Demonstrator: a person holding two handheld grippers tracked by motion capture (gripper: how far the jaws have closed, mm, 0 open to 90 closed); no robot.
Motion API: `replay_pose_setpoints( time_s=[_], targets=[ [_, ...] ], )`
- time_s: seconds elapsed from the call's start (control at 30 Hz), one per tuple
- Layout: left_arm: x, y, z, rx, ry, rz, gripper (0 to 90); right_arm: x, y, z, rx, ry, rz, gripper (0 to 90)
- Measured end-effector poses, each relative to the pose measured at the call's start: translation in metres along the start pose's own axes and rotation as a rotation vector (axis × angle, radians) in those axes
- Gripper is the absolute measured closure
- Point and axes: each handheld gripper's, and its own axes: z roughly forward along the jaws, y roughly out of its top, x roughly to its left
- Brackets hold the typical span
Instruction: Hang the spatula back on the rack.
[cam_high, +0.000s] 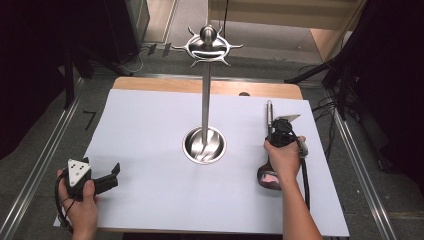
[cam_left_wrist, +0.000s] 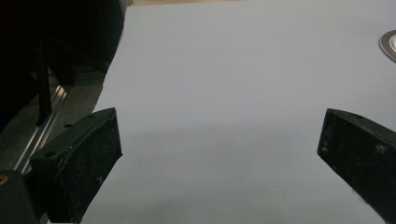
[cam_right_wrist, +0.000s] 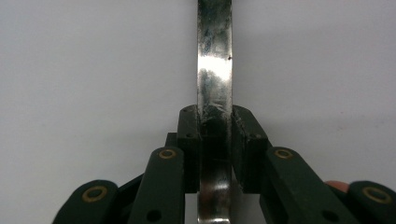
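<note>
Wood table (cam_high: 150, 84) w/ white sheet (cam_high: 150, 130); steel stand (cam_high: 204, 145) & utensil (cam_high: 269, 112) on it.

No legible text, label, brand, number or sign on anything in view.

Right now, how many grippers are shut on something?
1. The right gripper is shut on the metal utensil handle, at the table's right side. The left gripper is open over the white sheet, near the table's left front corner, holding nothing.
</note>
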Motion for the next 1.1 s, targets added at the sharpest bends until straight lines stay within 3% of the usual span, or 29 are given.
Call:
replay_pose_setpoints(
  time_s=[0.33,0.53,0.67,0.83,0.97,1.1],
  targets=[
    [0.000,0.000,0.000,0.002,0.003,0.005,0.2,0.000,-0.013,-0.020,-0.111,0.130,-0.018,76.8],
    [-0.001,0.000,0.000,0.000,0.002,0.004,0.2,0.000,-0.022,-0.032,-0.178,0.153,-0.057,76.8],
    [0.000,0.000,-0.001,0.002,0.004,0.009,0.2,-0.001,-0.031,-0.042,-0.243,0.200,-0.059,76.8],
    [-0.001,0.000,-0.001,0.002,0.004,0.008,0.2,-0.005,-0.043,-0.054,-0.350,0.294,-0.077,76.8],
    [0.000,0.000,-0.001,0.001,0.003,0.008,0.2,-0.008,-0.052,-0.061,-0.413,0.328,-0.115,76.7],
    [0.000,0.000,-0.001,0.001,0.005,0.006,0.2,-0.010,-0.062,-0.067,-0.457,0.353,-0.116,76.8]
  ],
)
